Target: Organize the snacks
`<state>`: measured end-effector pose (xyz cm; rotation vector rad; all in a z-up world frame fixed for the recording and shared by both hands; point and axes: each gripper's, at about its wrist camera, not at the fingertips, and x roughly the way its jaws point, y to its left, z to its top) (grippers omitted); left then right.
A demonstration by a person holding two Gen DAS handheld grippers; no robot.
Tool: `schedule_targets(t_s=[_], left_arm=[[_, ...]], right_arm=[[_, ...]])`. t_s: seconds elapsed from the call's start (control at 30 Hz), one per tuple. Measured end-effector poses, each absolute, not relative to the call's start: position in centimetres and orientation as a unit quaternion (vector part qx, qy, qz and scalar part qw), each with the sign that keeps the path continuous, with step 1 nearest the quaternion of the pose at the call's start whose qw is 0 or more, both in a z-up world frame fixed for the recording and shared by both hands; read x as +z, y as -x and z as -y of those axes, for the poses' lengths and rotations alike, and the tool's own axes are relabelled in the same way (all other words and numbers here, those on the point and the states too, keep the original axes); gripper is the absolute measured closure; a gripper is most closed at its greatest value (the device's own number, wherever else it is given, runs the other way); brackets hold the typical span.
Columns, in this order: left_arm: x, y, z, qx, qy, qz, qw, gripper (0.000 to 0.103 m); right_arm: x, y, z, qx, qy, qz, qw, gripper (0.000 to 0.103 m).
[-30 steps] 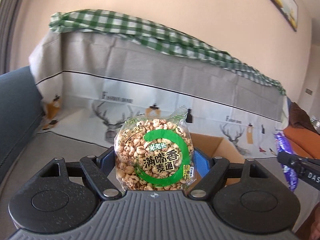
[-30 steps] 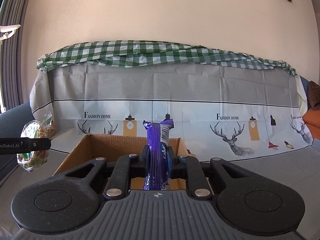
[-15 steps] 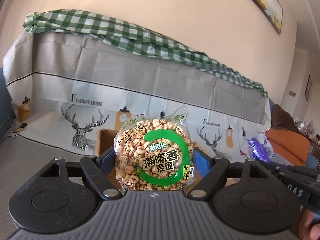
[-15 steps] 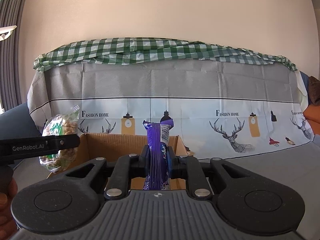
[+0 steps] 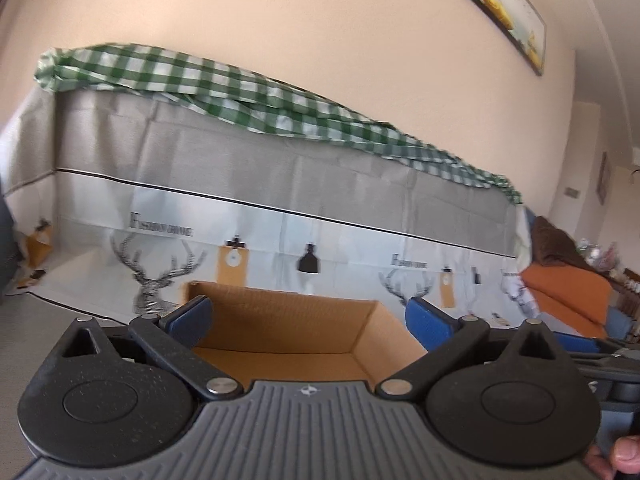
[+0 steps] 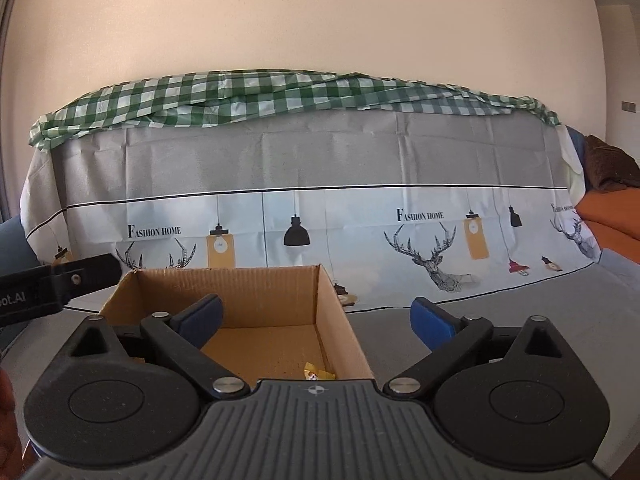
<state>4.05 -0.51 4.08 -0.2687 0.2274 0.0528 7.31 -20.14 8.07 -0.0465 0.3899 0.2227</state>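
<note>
An open cardboard box (image 5: 280, 316) (image 6: 256, 292) stands on the grey cloth right in front of both grippers. My left gripper (image 5: 308, 316) hangs over the box; its jaws are opening wide and nothing is between them. My right gripper (image 6: 316, 320) is above the box's right wall, its jaws also opening with nothing between them. A small yellow wrapper (image 6: 316, 372) lies on the box floor. The puffed-grain bag and the purple snack packet are out of sight in both views. In the right wrist view a black finger of the left gripper (image 6: 68, 280) shows at the left edge.
A sofa back draped in a grey deer-print cloth (image 6: 320, 216) with a green checked cloth (image 6: 280, 96) on top rises behind the box. An orange seat (image 5: 568, 296) lies at the right. A person's fingertip (image 5: 624, 456) shows at the lower right of the left wrist view.
Both grippers have let go: the puffed-grain bag left the left jaws and the purple packet left the right jaws. Both sets of jaws went wide. The left gripper moved over the box.
</note>
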Motion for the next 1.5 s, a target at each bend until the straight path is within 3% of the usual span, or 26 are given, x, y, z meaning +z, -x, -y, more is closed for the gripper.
schedule_targets(t_s=[0.8, 1.13, 1.5], left_arm=[[2.4, 8.8, 3.7, 0.039, 0.109, -0.276, 0.954, 0.0], [0.4, 7.3, 3.3, 0.054, 0.129, -0.323, 0.936, 0.0], [0.4, 6.6, 3.2, 0.048, 0.136, -0.32, 0.936, 0.0]], right_arm=[[6.5, 3.3, 25.3, 0.166, -0.03, -0.248, 0.954, 0.001], [6.0, 3.3, 21.8, 0.178, 0.013, -0.253, 0.951, 0.001], [5.6, 3.0, 21.8, 0.175, 0.028, -0.26, 0.949, 0.001]])
